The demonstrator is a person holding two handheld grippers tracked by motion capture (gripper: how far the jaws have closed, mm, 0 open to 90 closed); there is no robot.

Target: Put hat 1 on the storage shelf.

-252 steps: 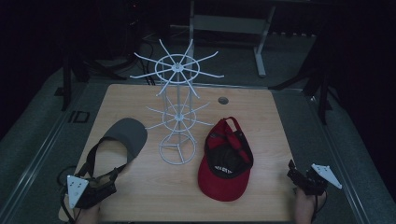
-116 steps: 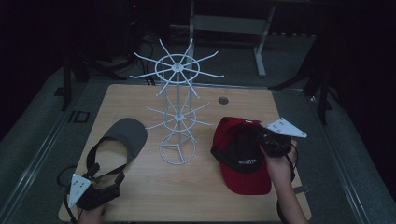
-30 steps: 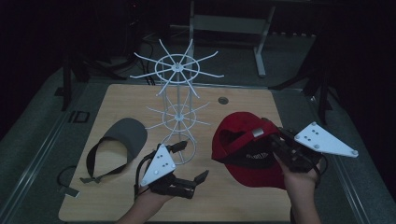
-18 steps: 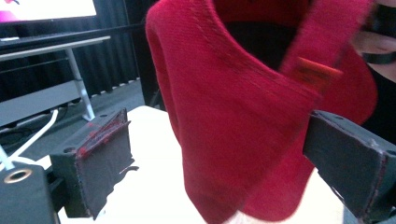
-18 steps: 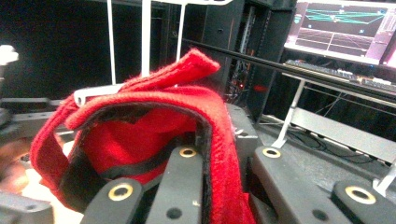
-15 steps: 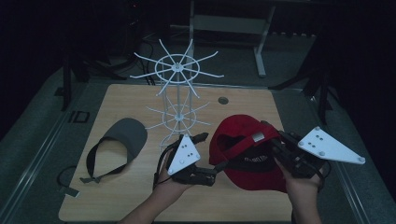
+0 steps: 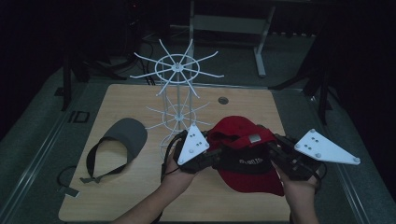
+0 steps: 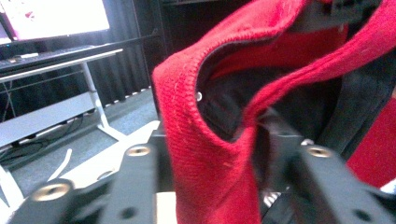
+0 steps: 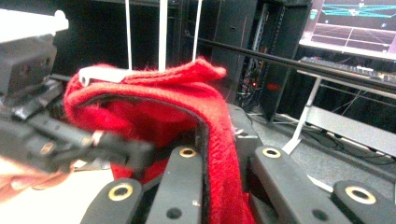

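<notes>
A red cap (image 7: pixel 233 130) with a black inner band hangs above the right half of the wooden table (image 7: pixel 116 196), held up between both grippers. My right gripper (image 7: pixel 273 151) comes in from the right and is shut on the cap's rim (image 9: pixel 154 93), red fabric pinched between its jaws (image 9: pixel 229 151). My left gripper (image 7: pixel 218 156) reaches in from the left. Its jaws (image 8: pixel 229 151) stand apart on either side of the cap's rim (image 8: pixel 205 140), open. The left gripper's fingers (image 9: pixel 70 140) also show in the right gripper view, blurred, at the cap's opening.
A white wire rack (image 7: pixel 177 70) with spoke arms stands at the table's middle back, just behind the cap. A grey cap (image 7: pixel 126 135) with a black strap lies at the left. A small round hole (image 7: pixel 223 100) sits near the far edge. Desks and monitors (image 9: pixel 355 23) stand beyond.
The right gripper took the red cap and lifted it off the table. The left gripper moved from the table's left front corner across to the cap and now straddles its rim.
</notes>
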